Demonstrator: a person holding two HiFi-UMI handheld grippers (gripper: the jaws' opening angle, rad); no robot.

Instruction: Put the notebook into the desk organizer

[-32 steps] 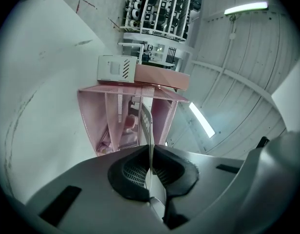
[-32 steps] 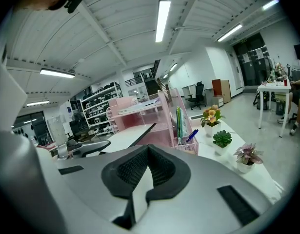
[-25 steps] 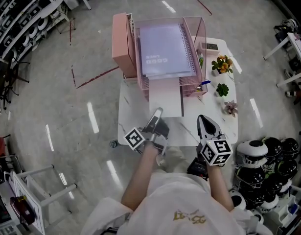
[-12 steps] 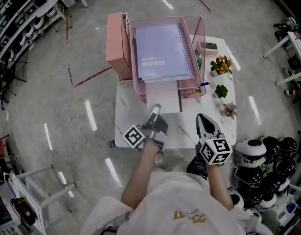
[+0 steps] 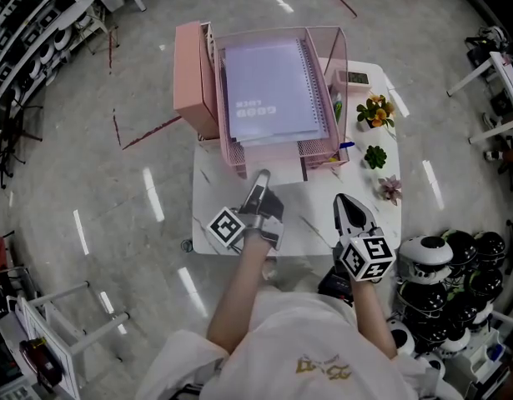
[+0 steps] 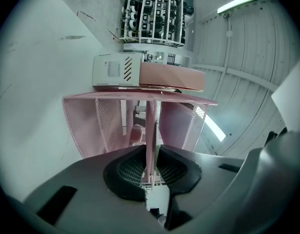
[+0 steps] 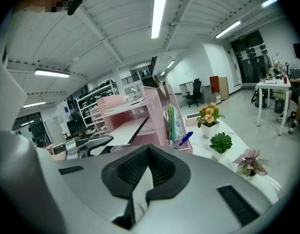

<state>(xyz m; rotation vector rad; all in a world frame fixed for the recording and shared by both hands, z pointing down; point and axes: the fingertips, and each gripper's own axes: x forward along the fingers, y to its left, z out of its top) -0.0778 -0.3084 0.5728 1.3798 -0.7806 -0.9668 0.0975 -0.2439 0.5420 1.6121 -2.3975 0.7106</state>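
A pink mesh desk organizer (image 5: 343,52) stands on the white table (image 5: 319,223). A purple spiral notebook (image 5: 269,90) lies on its top tray. A thin pink notebook (image 5: 277,158) is almost wholly inside the lower tray, with only its near edge showing. My left gripper (image 5: 262,177) is at that edge by the organizer's front. In the left gripper view the notebook's edge (image 6: 150,130) runs between the jaws of the left gripper (image 6: 150,155), which are opening and no longer press on it. My right gripper (image 5: 344,200) hovers over the table's near right, shut and empty (image 7: 147,147).
A pink box (image 5: 193,73) stands against the organizer's left side. Pens (image 5: 338,107) fill its right compartment. Three small potted plants (image 5: 377,111) (image 5: 375,155) (image 5: 392,186) line the table's right edge. Several helmets (image 5: 456,282) sit on the floor at the right.
The pink notebook has slid from sticking out over the table to almost fully inside the lower tray. My left gripper followed it forward. The right gripper stayed put.
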